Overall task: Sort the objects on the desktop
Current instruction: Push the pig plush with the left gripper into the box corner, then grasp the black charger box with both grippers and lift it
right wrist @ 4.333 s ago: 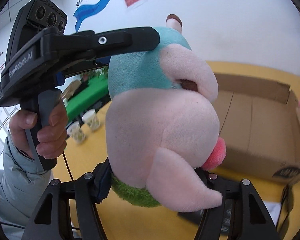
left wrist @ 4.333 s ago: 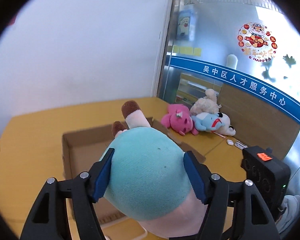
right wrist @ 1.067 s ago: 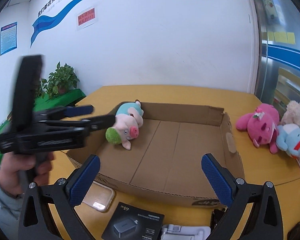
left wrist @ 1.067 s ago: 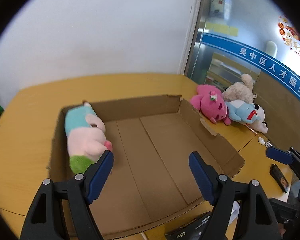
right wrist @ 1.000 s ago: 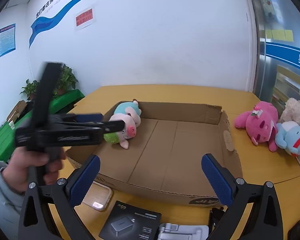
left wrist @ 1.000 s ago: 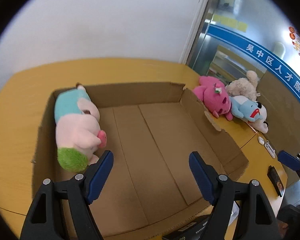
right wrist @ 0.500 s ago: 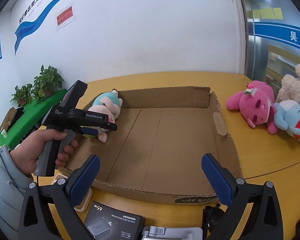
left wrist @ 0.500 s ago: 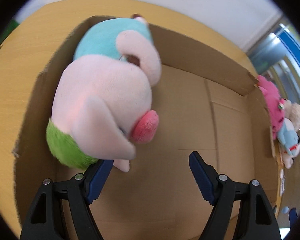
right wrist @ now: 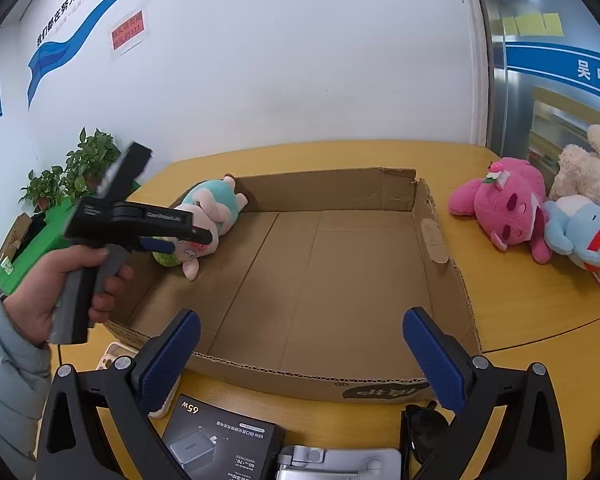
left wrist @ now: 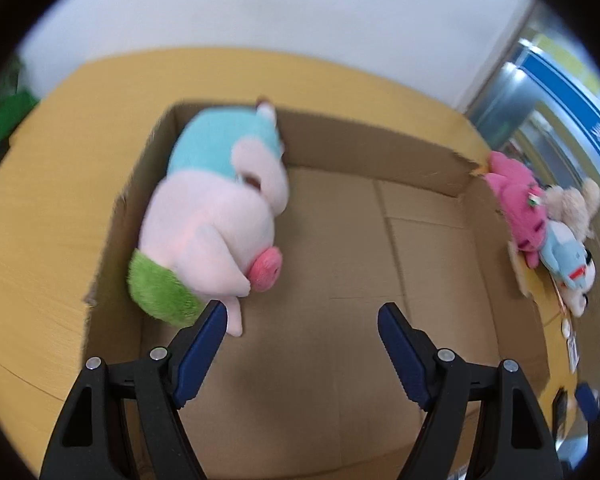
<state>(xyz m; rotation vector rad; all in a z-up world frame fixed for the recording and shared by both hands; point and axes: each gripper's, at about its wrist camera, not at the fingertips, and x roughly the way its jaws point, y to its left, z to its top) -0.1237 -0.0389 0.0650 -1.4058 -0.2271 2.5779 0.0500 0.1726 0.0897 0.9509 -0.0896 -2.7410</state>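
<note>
A pink pig plush [left wrist: 216,216] with a teal body and green cap lies in the far left corner of the open cardboard box [left wrist: 364,152]; it also shows in the right wrist view [right wrist: 210,212]. My left gripper [left wrist: 300,320] is open and empty over the box floor, its left finger beside the pig's ear. My right gripper [right wrist: 300,344] is open and empty above the box's near wall [right wrist: 300,376]. A pink plush [right wrist: 508,204], a blue plush [right wrist: 580,232] and a beige plush [right wrist: 588,168] lie on the table to the right of the box.
The yellow table [right wrist: 520,312] carries a black 65W charger box [right wrist: 224,440], a grey stand [right wrist: 340,460], a phone case [right wrist: 112,354] and sunglasses [right wrist: 424,424] at the near edge. Potted plants [right wrist: 72,168] stand at the left. A white wall rises behind.
The pig plush, held by both grippers 4.3 s ago, now lies released in the box. Over the last half second my left gripper has drawn back a little from it.
</note>
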